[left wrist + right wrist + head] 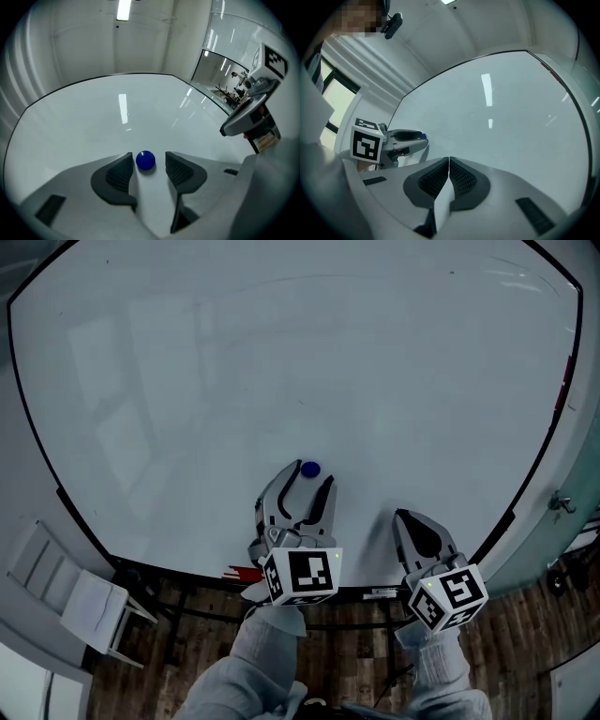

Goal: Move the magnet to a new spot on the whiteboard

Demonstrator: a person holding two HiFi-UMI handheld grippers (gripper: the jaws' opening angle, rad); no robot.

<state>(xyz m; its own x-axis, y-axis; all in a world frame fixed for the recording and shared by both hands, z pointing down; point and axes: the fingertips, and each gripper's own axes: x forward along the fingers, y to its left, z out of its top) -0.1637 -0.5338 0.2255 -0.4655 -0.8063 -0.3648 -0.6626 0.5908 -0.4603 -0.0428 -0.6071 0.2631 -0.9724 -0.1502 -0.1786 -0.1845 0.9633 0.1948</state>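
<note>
The left gripper (149, 158) has its 2 jaws apart. The blue magnet (146, 160) sits on the whiteboard (93, 122) between their tips (not squeezed). The right gripper (449, 162) is closed tight on nothing.

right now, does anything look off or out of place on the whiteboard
Nothing stands out. The blue magnet sits on the whiteboard between the left gripper's open fingers, not clamped. The right gripper is shut on nothing, off to the side.
</note>
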